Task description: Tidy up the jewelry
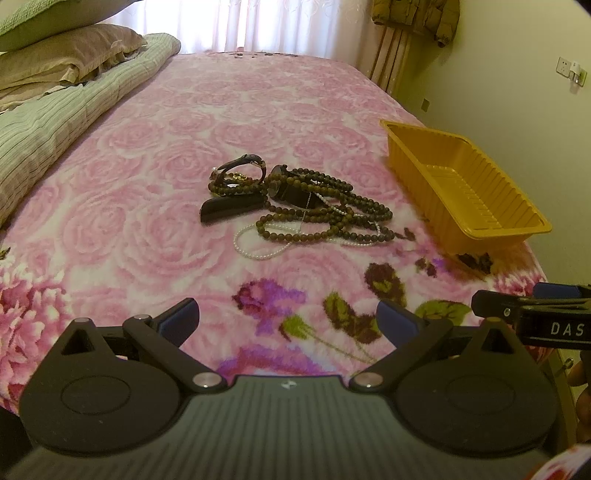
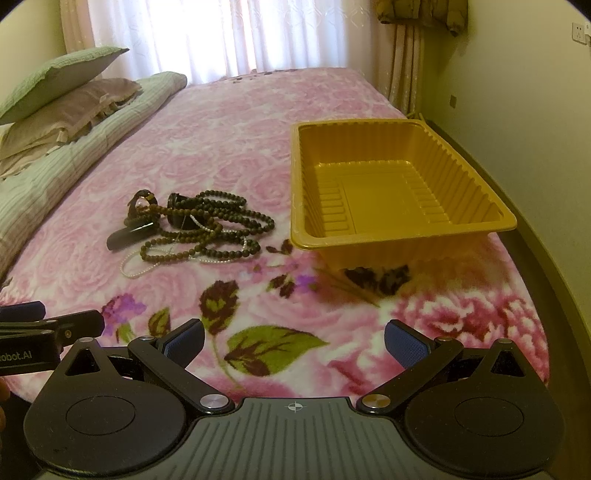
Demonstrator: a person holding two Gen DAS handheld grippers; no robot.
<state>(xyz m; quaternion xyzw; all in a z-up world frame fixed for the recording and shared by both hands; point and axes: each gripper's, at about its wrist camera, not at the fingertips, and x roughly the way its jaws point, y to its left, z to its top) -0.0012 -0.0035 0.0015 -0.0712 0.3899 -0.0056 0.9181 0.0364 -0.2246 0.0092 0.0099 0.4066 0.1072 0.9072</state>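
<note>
A tangle of jewelry lies on the pink floral bedspread: dark brown bead strands (image 1: pixel 325 210) (image 2: pixel 221 218), a white pearl necklace (image 1: pixel 255 247) (image 2: pixel 136 269), a black watch (image 1: pixel 284 184) (image 2: pixel 177 210) and a black strap-like piece (image 1: pixel 229 208) (image 2: pixel 127 236). An empty yellow plastic tray (image 1: pixel 491 218) (image 2: pixel 369 243) stands to the right of the pile. My left gripper (image 1: pixel 290 319) hovers open over the bed's near part, short of the pile. My right gripper (image 2: pixel 295 345) is open too, nearer the tray, with nothing between its fingers.
Pillows (image 2: pixel 62 99) and a folded striped quilt (image 1: pixel 74 122) line the bed's left side. A wall (image 2: pixel 535 129) runs close along the right edge, curtains (image 2: pixel 207 33) hang at the far end. The other gripper shows at each view's side (image 1: pixel 535 314) (image 2: pixel 44 332).
</note>
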